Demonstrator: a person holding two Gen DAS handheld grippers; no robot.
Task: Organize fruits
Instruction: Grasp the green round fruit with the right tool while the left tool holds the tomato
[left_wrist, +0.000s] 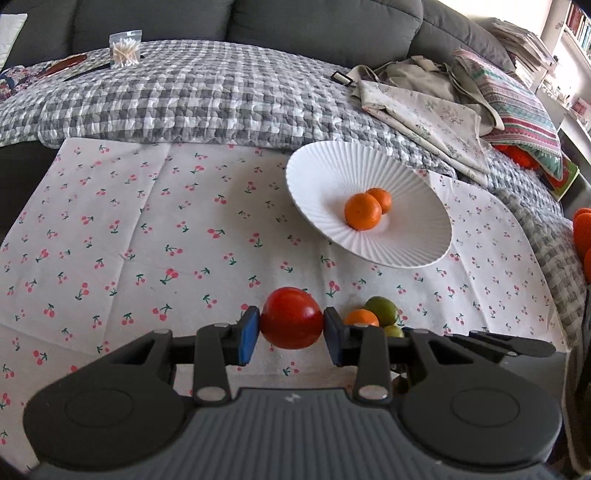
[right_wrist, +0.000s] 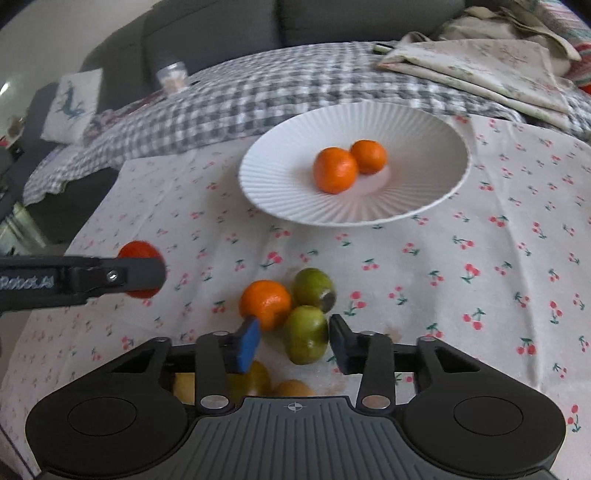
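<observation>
My left gripper (left_wrist: 291, 330) is shut on a red tomato (left_wrist: 291, 318), held above the cherry-print cloth (left_wrist: 147, 229). It also shows at the left of the right wrist view (right_wrist: 138, 271). A white ribbed plate (left_wrist: 325, 173) holds two oranges (left_wrist: 362, 211); the plate also shows in the right wrist view (right_wrist: 424, 129). My right gripper (right_wrist: 295, 341) is open over a loose cluster: an orange (right_wrist: 265, 302) and two green fruits (right_wrist: 307, 334), the nearer one between the fingers. More fruit lies partly hidden under the gripper body.
A grey checked quilt (left_wrist: 192, 99) covers the sofa behind. Folded floral cloths and a striped pillow (left_wrist: 517, 107) lie at the right. A bag of cotton swabs (left_wrist: 125, 50) stands at the back left.
</observation>
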